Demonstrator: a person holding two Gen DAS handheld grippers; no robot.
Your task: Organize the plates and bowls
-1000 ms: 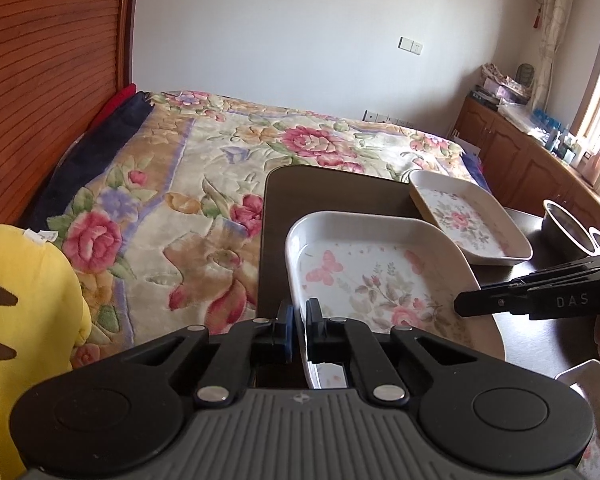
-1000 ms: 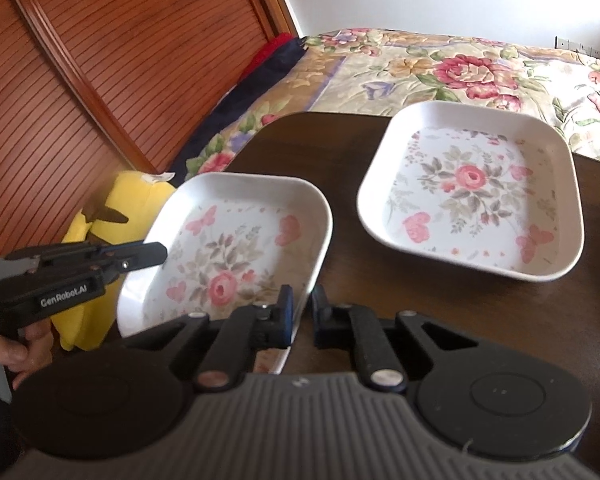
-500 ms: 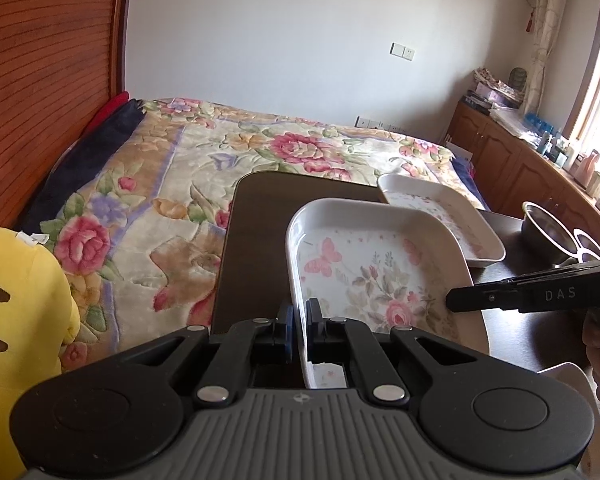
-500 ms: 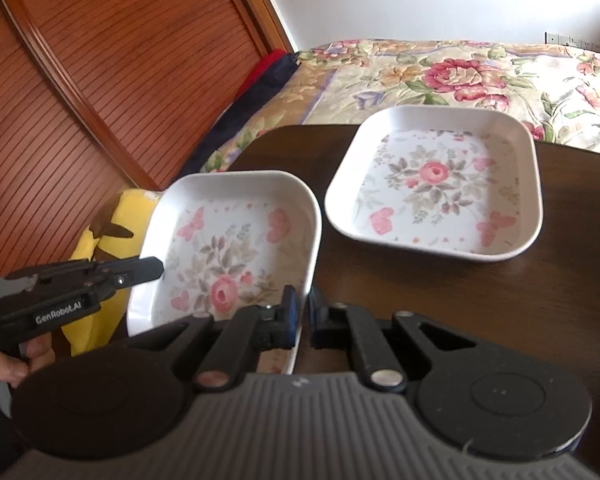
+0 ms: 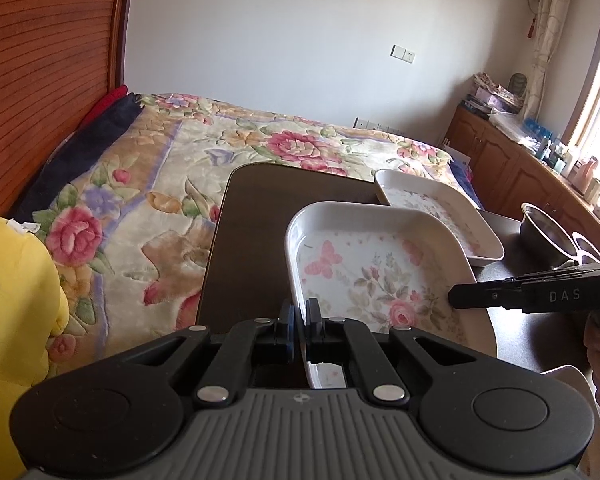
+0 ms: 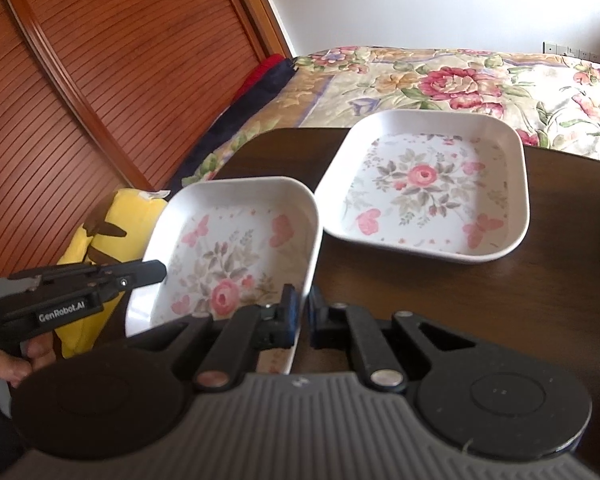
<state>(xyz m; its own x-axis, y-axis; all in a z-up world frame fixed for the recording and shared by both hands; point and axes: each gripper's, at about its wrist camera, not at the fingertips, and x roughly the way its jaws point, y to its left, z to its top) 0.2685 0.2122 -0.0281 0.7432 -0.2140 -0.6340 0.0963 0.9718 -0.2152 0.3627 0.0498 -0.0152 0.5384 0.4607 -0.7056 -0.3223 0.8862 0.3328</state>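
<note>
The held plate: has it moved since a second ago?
Yes. In the right wrist view the held plate, pinched by both grippers, has closed in on the resting plate; its corner now reaches that plate's rim.

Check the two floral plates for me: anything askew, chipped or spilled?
No chips or spills show. The near plate hangs past the table edge, clamped at opposite rims by the left gripper and right gripper. The far plate sits flat.
</note>
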